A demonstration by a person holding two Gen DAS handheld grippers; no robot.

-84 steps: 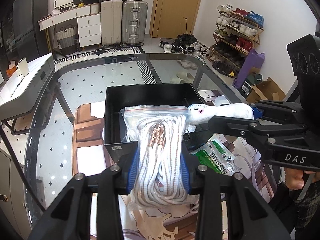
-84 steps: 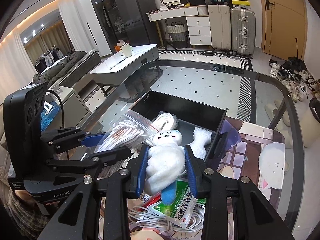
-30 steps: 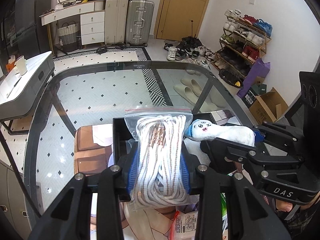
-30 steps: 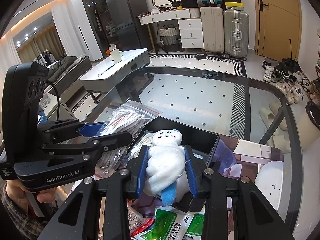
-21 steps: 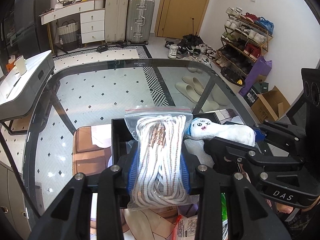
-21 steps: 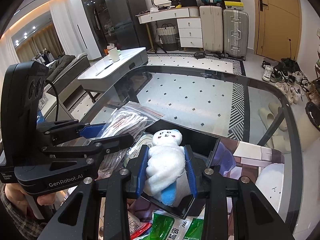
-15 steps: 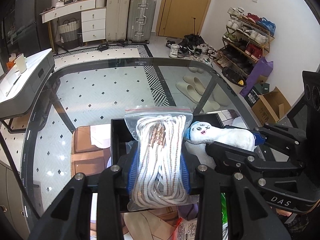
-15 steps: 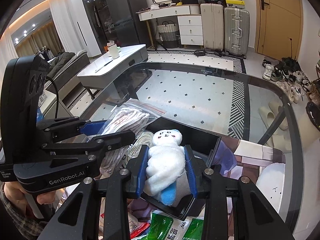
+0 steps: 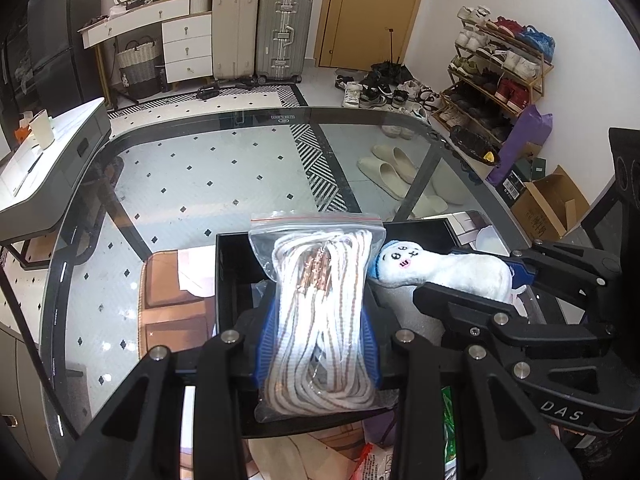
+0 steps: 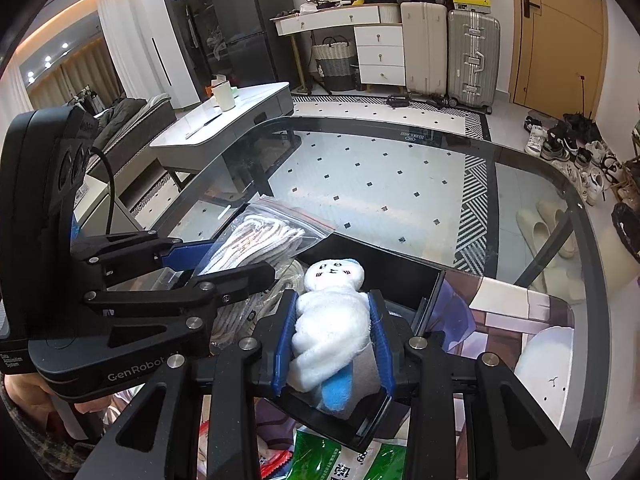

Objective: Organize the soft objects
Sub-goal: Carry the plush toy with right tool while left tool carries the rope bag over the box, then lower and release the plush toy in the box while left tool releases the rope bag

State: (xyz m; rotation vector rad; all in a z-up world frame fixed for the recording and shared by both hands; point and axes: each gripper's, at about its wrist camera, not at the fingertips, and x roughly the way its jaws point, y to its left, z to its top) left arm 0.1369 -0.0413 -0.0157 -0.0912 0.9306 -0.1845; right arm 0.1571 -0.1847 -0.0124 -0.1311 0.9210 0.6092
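Rope bag (image 9: 320, 312) and plush (image 10: 332, 320) now hang over the black box (image 9: 236, 272) at frame centre, having been carried from nearer the mat's clutter; judged, both are about ready to drop; left gripper (image 9: 318, 344) pinches the bag, right gripper (image 10: 332, 344) squeezes the plush, both tilted steeply down over the glass table (image 9: 200, 168).
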